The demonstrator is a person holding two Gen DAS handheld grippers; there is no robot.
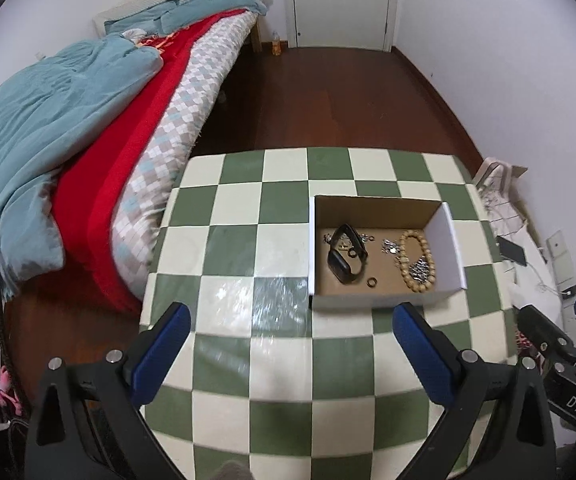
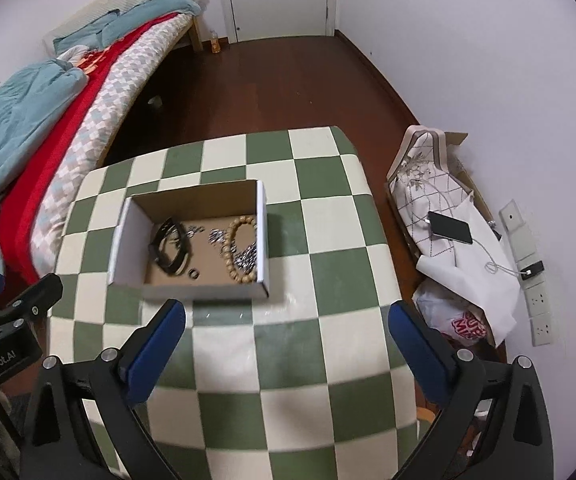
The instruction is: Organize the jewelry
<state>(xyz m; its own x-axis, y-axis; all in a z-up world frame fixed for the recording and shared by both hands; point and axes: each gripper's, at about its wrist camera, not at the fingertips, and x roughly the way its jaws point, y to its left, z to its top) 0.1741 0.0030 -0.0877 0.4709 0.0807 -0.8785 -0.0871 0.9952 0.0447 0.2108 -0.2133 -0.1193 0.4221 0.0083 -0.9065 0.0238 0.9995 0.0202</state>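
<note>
Above the checkered table (image 1: pixel 231 256), both grippers were seen spread wide, nothing between the blue pads. The left gripper (image 1: pixel 292 316) and the right gripper (image 2: pixel 287 314) were each held clear of the cardboard box (image 1: pixel 384 298), on its near side. Inside the box the jewelry was gathered: a black watch (image 1: pixel 346 256) at the left, a small ring (image 1: pixel 372 281) near the front wall, a wooden bead bracelet (image 1: pixel 418 258) at the right with silver chain pieces (image 1: pixel 420 269) lying on it.
</note>
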